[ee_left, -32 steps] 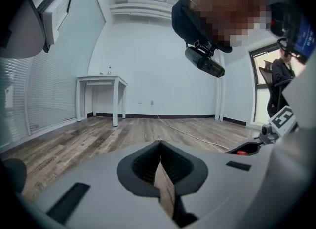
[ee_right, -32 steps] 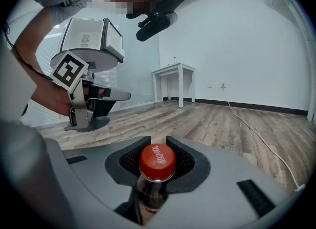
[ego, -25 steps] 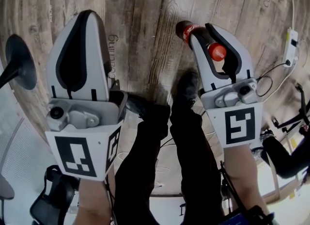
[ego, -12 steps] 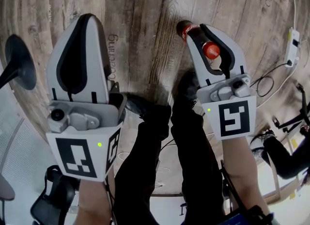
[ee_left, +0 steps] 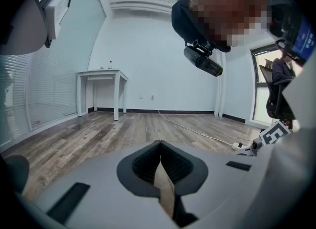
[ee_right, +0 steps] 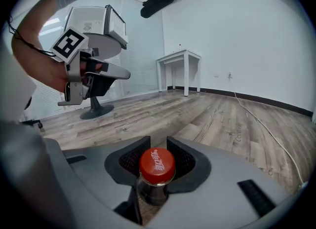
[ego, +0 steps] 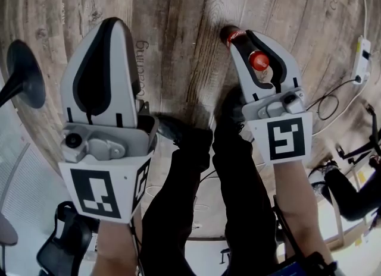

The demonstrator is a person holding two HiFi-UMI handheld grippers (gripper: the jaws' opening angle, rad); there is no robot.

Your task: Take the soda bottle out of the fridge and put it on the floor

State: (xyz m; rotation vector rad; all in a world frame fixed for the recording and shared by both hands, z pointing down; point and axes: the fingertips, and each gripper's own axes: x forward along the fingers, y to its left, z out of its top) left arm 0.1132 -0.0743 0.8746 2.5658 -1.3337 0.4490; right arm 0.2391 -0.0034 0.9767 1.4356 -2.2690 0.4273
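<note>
Head view: right gripper (ego: 241,37) clasps the soda bottle (ego: 258,60) near the wooden floor (ego: 178,7), a shoe (ego: 231,105) just beside. Left gripper (ego: 113,24) is pinched empty.

Left gripper view: jaws together, table (ee_left: 101,75) far off.

Right gripper view: pads clamp the bottle's neck (red cap (ee_right: 156,164) up), chair base (ee_right: 96,109) well apart.

Handheld pair, left gripper (ego: 113,25) and right gripper (ego: 245,41): pale grey shells, black ribbed pads, white marker cube (ego: 98,191) printed with black squares. Wearer: black trousers (ego: 178,209), dark shoes (ego: 172,131).

White table (ee_left: 101,77) far, against the wall. Window blinds (ee_left: 49,95) on the far left. White power strip (ego: 359,59) at right, black cable (ego: 326,99) looped near it. Black chair base (ego: 24,81) at left.
</note>
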